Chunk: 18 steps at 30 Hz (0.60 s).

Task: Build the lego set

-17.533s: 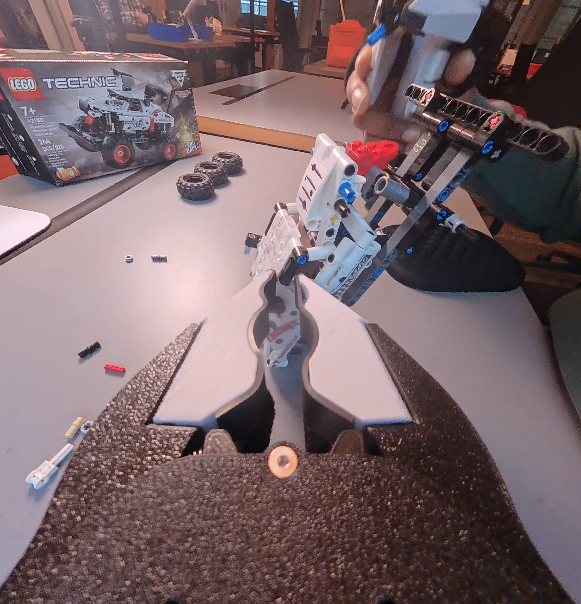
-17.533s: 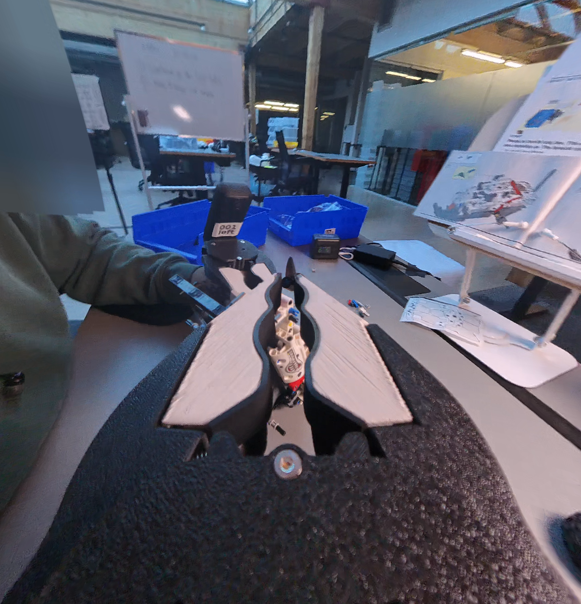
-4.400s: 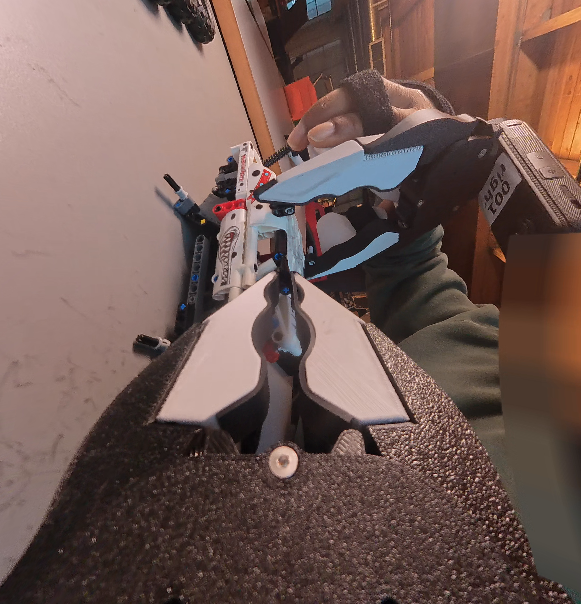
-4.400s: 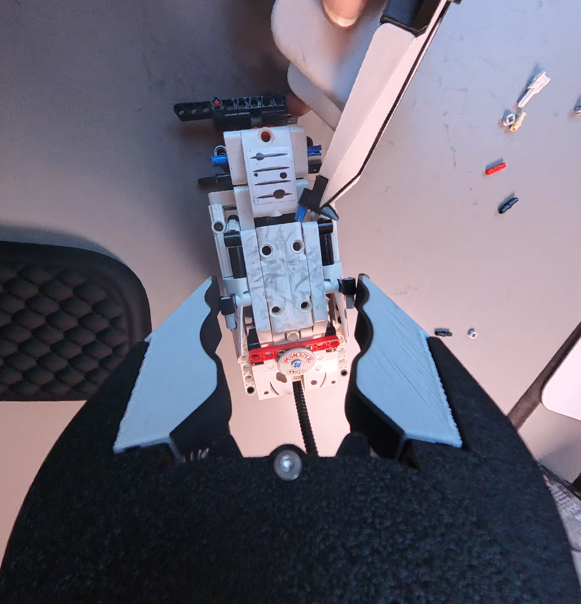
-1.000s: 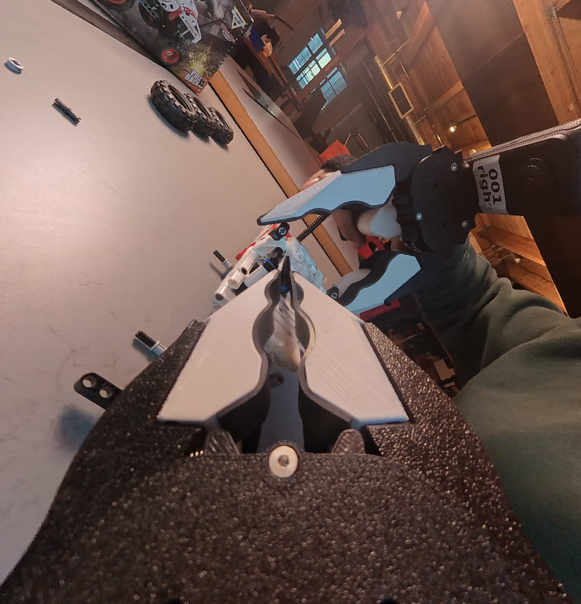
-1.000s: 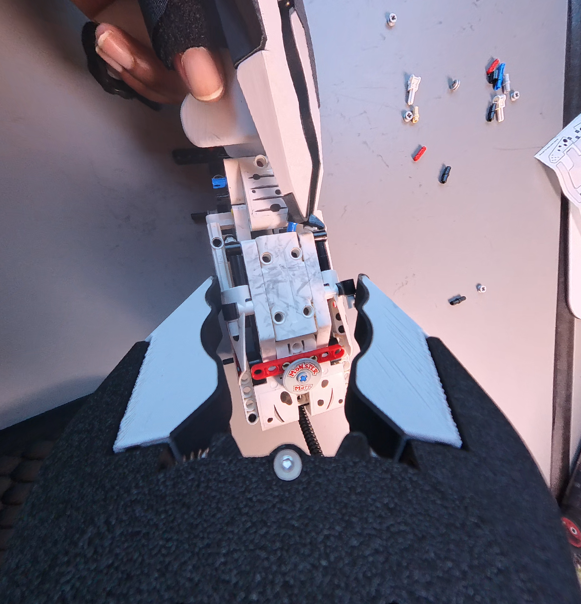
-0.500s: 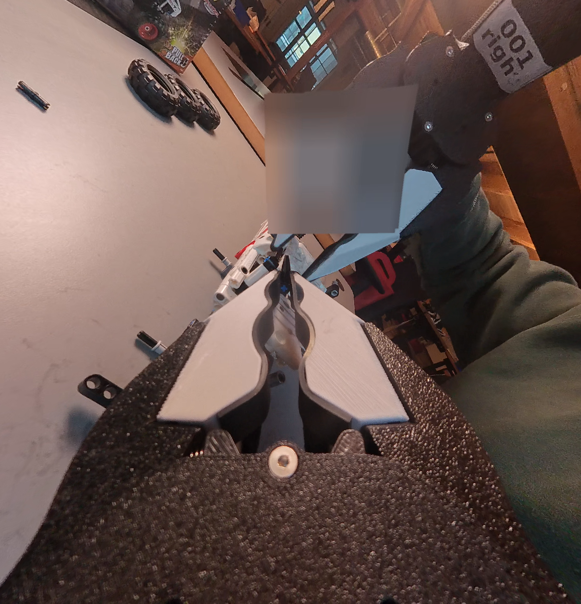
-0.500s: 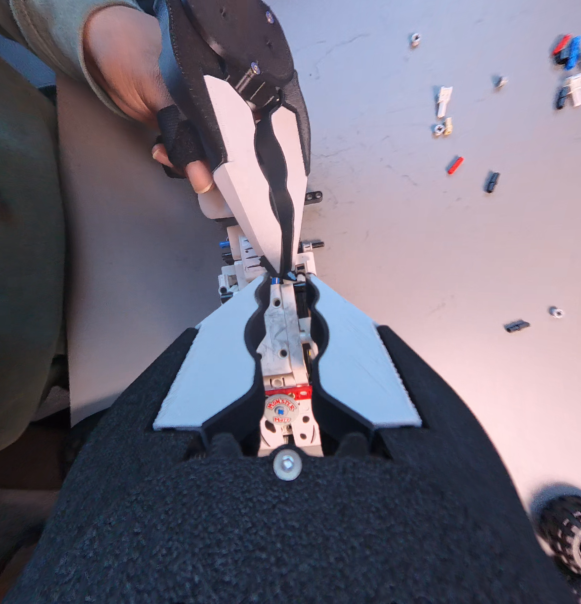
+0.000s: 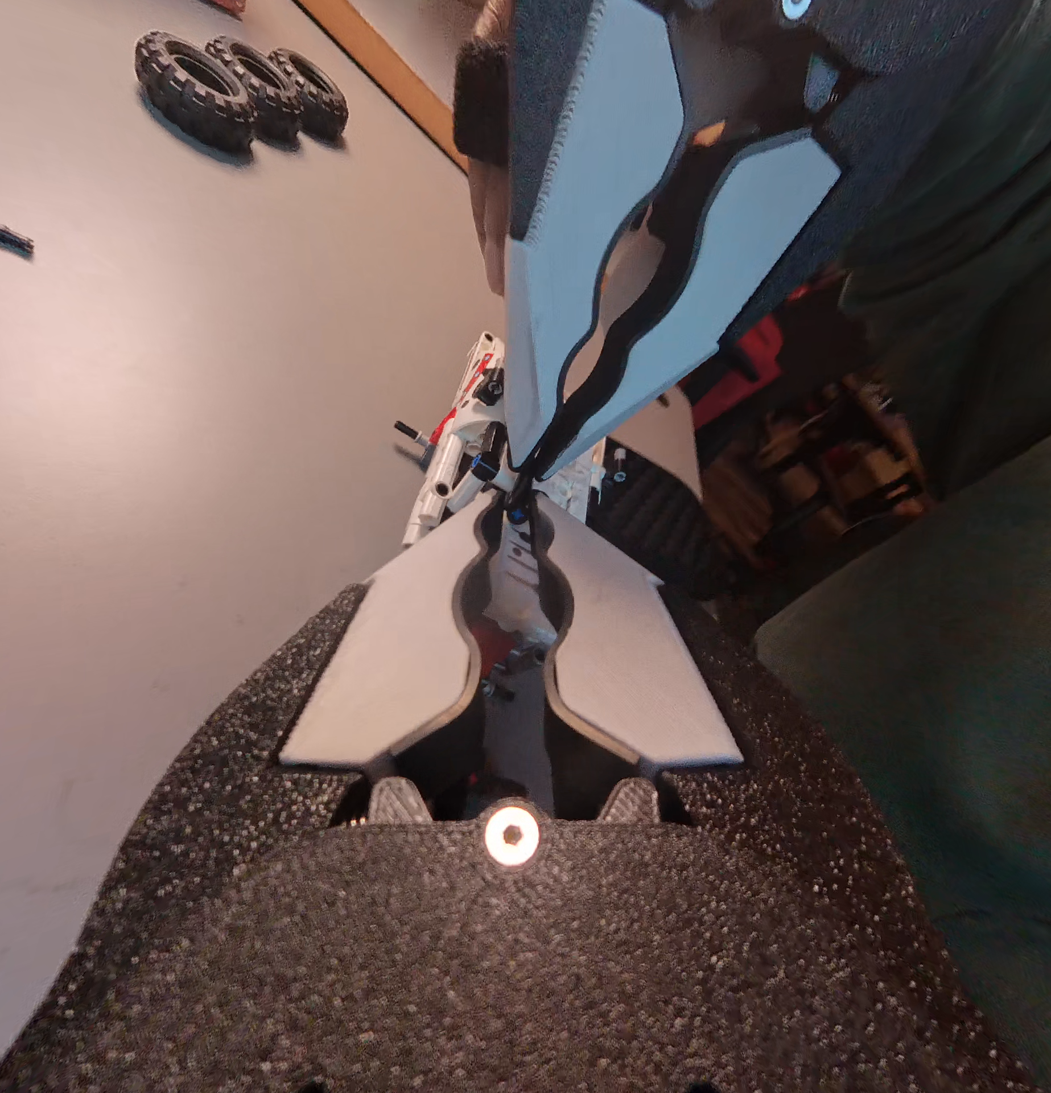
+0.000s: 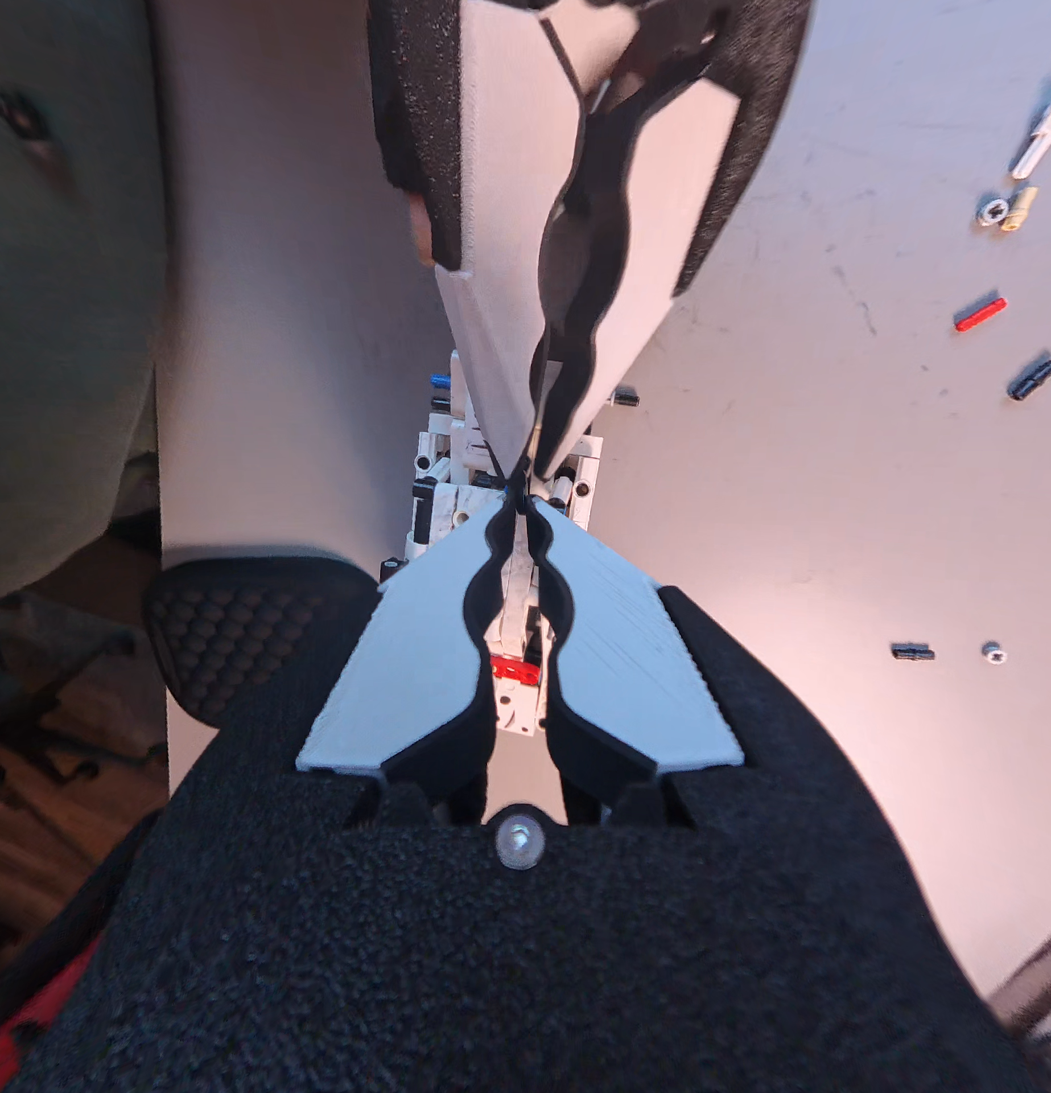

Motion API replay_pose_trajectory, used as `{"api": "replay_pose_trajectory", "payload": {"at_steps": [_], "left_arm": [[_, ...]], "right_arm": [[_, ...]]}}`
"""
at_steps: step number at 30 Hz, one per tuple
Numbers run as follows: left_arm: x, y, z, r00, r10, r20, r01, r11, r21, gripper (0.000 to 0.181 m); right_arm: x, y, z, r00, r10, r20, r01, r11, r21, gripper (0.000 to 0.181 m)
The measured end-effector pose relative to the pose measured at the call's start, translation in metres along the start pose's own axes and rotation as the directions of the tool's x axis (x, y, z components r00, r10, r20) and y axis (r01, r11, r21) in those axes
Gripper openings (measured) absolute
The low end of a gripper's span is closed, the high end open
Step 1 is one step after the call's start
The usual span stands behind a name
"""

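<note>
Warm, pinkish light washes the pale worktop [image 10: 806,473], brightest at the right in the right wrist view, dimmer and greyer in the left wrist view. The far fingers [image 10: 499,331] are smeared with motion blur, as are the tyres [image 9: 239,112]. Straight edges bow toward the corners. The background under the worktop's edge is dark and soft.

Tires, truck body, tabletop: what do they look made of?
Tires: probably soft black rubber, matte, with knobby tread. Truck body: hard plastic, glossy white with red and blue bits, showing round pin holes. Tabletop: smooth grey sheet, likely laminate, low sheen with faint scuffs; a wood-coloured edge strip runs behind it.
</note>
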<state>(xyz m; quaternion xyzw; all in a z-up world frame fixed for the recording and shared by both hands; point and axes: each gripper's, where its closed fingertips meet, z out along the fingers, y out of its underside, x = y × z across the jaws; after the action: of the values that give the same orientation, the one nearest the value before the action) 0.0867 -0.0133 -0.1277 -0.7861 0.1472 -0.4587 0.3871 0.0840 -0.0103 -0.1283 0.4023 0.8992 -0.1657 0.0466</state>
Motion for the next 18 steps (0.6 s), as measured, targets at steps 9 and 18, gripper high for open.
{"api": "replay_pose_trajectory", "payload": {"at_steps": [9,18], "left_arm": [[0.003,0.000,0.000,0.929,0.369,0.030,-0.346,0.894,-0.284,0.006],[0.001,-0.011,-0.003,0.953,0.301,0.038,-0.296,0.949,-0.109,0.004]], "right_arm": [[-0.001,-0.003,-0.002,1.000,-0.015,0.018,0.016,0.999,-0.043,0.002],[0.004,-0.007,-0.009,0.996,0.047,-0.079,-0.033,0.986,0.162,0.009]]}}
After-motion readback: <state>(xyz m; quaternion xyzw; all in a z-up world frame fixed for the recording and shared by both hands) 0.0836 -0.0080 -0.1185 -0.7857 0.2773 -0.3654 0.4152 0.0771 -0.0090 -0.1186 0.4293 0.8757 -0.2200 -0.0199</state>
